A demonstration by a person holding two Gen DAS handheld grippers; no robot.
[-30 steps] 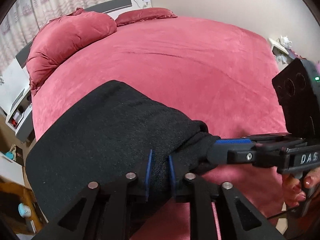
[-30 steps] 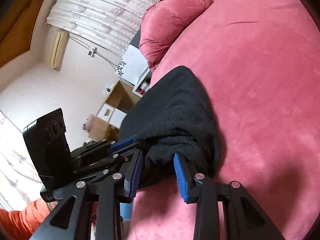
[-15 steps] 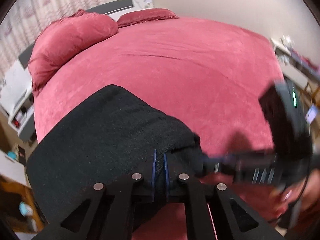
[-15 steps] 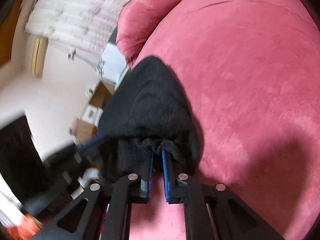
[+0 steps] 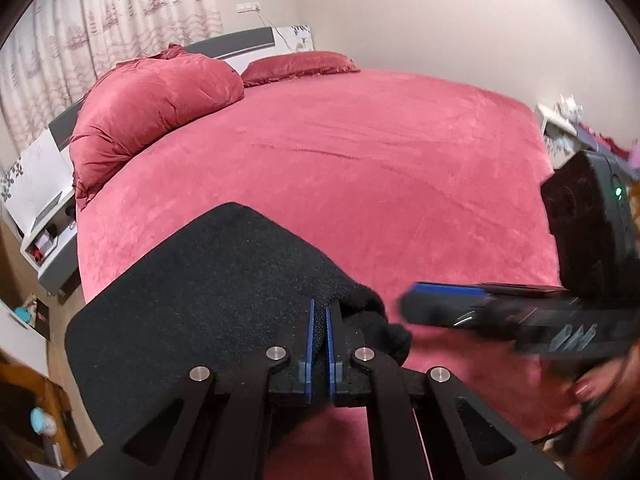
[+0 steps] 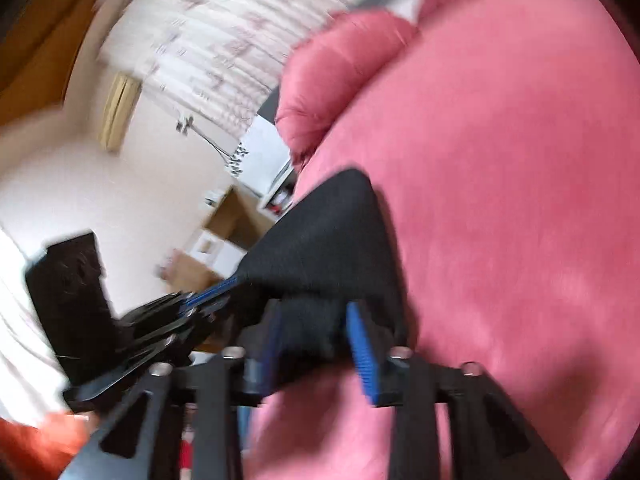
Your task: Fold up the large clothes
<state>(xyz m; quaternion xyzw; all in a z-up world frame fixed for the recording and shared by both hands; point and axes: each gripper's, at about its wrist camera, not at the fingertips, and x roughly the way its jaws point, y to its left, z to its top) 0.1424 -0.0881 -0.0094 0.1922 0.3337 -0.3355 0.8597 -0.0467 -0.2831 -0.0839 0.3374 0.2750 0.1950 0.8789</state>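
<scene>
A black folded garment (image 5: 208,304) lies on the near left part of the red bed (image 5: 360,168). My left gripper (image 5: 319,312) is shut on the garment's near right edge, with cloth pinched between the blue pads. My right gripper (image 6: 316,324) is open, its blue pads either side of a bunched black fold of the garment (image 6: 332,236). In the left wrist view the right gripper (image 5: 440,304) sits just right of the garment, blurred. The left gripper also shows in the right wrist view (image 6: 212,292), at the garment's left corner.
A large red pillow (image 5: 152,104) and a flat red pillow (image 5: 296,66) lie at the head of the bed. A white nightstand (image 5: 44,216) stands left of the bed. A white shelf with small items (image 5: 560,120) is at the far right.
My right gripper was open, shut on the garment half a second ago, and has opened again and drawn back to the right. My left gripper has closed tight on the garment's edge.
</scene>
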